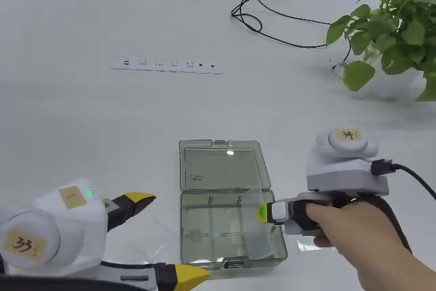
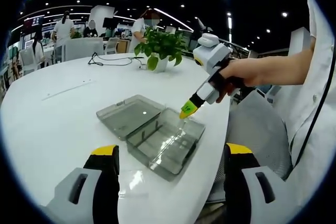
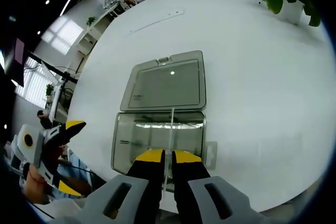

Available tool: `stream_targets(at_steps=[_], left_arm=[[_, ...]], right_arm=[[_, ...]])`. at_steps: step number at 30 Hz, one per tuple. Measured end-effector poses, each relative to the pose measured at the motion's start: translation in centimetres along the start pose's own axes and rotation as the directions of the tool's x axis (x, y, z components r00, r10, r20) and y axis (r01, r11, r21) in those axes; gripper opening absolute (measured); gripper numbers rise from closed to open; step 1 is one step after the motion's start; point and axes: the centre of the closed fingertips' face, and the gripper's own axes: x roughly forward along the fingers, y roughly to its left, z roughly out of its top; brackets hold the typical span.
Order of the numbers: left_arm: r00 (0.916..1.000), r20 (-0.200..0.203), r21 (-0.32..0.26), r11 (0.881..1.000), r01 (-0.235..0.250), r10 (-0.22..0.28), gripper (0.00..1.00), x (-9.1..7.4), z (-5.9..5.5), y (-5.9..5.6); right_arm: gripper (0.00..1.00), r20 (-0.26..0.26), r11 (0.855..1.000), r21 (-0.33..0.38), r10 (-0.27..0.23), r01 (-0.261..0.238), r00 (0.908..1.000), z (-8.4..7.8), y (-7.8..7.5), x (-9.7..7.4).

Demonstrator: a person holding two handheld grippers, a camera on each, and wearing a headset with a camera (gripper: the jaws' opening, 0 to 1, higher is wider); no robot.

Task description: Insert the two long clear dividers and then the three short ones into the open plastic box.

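Over the tray of the open plastic box [image 1: 182, 231], a thin clear divider [image 3: 171, 129] stands edge-on, pinched between the closed yellow-tipped jaws of my right gripper [image 3: 168, 157]. The box is smoky, translucent and rectangular with rounded corners, and its hinged lid [image 1: 221, 165] lies flat behind the tray. Faint straight lines cross the tray; I cannot tell whether they are seated dividers. A flat clear piece [image 3: 211, 153] lies just beside the box. My left gripper [image 1: 163, 238] sits left of the box, jaws spread wide, holding nothing. The smooth white table [image 1: 82, 120] also carries a white power strip [image 1: 167, 65], a looped black cable [image 1: 255, 13] and a leafy potted plant [image 1: 392, 25].
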Motion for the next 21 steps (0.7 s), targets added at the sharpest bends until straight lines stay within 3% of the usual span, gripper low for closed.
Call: stream_targets(at_steps=[11, 21], left_arm=[[1.0, -0.003, -0.005, 1.0, -0.003, 0.003, 0.83, 0.0, -0.1, 0.0], [0.9999, -0.01, -0.006, 1.0, -0.005, 0.005, 0.83, 0.0, -0.2, 0.0]], right_arm=[[0.07, -0.008, 0.999, -0.052, 0.01, -0.01, 0.9999, 0.0, 0.7, 0.3], [0.09, -0.023, 0.995, -0.091, 0.031, -0.033, 0.9993, -0.5, 1.2, 1.6]])
